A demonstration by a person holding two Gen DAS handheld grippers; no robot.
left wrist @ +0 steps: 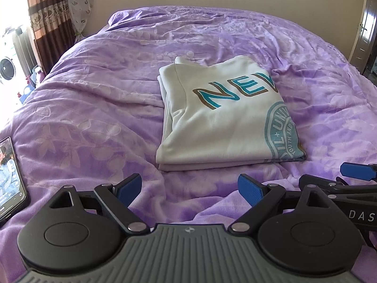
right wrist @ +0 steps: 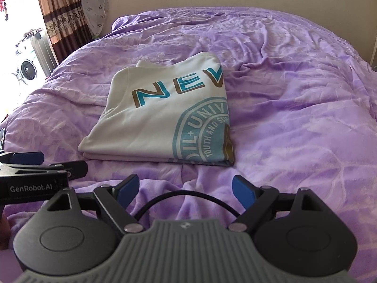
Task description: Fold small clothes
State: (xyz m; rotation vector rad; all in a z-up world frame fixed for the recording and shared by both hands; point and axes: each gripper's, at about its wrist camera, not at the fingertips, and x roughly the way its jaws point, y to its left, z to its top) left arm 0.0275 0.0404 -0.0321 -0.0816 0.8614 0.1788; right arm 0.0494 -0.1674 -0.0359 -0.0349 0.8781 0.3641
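On purple bedspread (left wrist: 99, 99), mid-bed, I see the white T-shirt (left wrist: 212, 127) lying folded into a neat rectangle, teal "NEV" print up. My left gripper (left wrist: 189, 189) sits just short of its near edge, fingers spread wide, nothing between them. Right gripper (right wrist: 185, 189) same: spread, empty, low over the cover, w/ a black cable (right wrist: 186, 197) looping between its fingers. Phone (left wrist: 10, 176) lies at left edge, screen lit.
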